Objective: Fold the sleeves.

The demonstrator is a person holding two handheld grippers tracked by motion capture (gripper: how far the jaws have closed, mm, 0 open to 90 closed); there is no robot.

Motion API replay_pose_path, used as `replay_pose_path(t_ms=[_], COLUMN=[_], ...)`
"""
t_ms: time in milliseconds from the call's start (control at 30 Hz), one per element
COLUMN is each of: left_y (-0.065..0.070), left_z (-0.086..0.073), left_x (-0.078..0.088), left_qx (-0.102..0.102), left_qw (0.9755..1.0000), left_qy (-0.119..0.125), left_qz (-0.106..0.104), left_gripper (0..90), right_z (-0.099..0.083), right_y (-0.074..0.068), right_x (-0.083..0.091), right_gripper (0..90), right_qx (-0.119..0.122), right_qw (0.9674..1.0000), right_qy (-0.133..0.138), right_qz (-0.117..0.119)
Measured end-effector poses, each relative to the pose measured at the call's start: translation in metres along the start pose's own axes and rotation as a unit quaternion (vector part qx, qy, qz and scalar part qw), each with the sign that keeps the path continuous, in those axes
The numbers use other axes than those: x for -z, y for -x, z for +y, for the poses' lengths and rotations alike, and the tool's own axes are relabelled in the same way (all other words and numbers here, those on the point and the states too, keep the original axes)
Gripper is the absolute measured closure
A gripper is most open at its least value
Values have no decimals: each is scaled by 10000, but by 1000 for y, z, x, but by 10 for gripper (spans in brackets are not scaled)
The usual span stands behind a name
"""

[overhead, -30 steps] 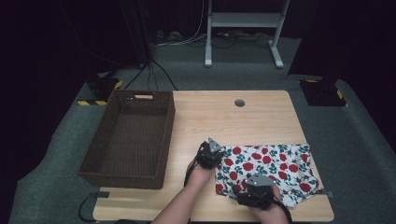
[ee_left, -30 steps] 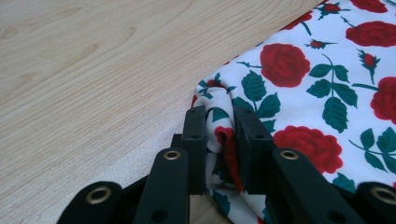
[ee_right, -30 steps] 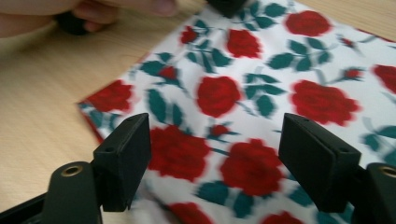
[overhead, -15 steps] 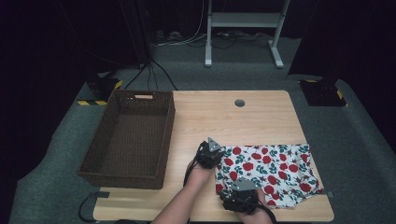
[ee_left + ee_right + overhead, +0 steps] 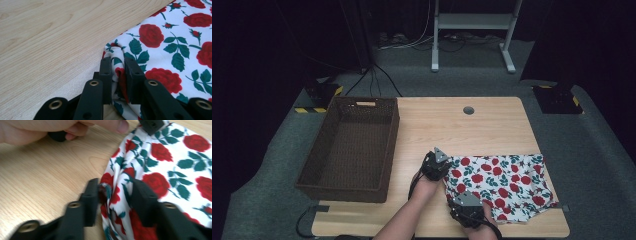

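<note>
The rose-printed cloth [image 5: 504,186] lies spread on the right, near part of the wooden table [image 5: 452,125], and my left gripper [image 5: 117,75] is clamped on a bunched fold at its left edge. My right gripper [image 5: 113,197] has just been closing on the near left corner, with cloth gathered between its jaws, but I cannot tell if the pads press it already. I judge the work is only at the beginning: the wicker basket [image 5: 314,176] on the left holds nothing, and I read no label or writing anywhere.
</note>
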State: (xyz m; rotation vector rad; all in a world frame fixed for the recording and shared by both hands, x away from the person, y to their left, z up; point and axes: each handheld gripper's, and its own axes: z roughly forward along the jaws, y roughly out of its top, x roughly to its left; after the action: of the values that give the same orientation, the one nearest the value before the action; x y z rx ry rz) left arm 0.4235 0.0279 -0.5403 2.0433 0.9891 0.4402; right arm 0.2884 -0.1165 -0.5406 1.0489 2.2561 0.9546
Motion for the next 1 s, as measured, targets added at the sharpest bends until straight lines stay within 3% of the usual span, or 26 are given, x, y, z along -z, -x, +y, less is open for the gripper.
replay_pose_path(t_ms=[233,333,467,600,767,900,1000], left_y=[-1,-2,-2,-4,-4,-6,-8], left_z=[0,0,-1,0,3,14,24], left_x=[0,0,1,2,7,14,23], left_qx=[49,116,39,165,628,1049,1056], left_qw=[10000,9999,10000,9998,9972,9922,9916], left_qy=[7,4,15,25,386,652,738], left_qz=[19,-25,-33,-64,-81,-142,-102], left_gripper=[773,773,801,818,829,832,832], right_z=[-5,-4,-3,2,10,21,32], right_y=[0,0,1,3,4,7,9], right_x=[1,0,2,8,14,20,26], right_gripper=[821,836,843,845,845,846,846], right_qx=[220,278,332,366,353,406,387], right_qw=[9995,9994,9991,9985,9977,9965,9954], right_qy=[109,99,141,311,488,641,792], right_qz=[-191,-203,-220,-265,-297,-351,-381])
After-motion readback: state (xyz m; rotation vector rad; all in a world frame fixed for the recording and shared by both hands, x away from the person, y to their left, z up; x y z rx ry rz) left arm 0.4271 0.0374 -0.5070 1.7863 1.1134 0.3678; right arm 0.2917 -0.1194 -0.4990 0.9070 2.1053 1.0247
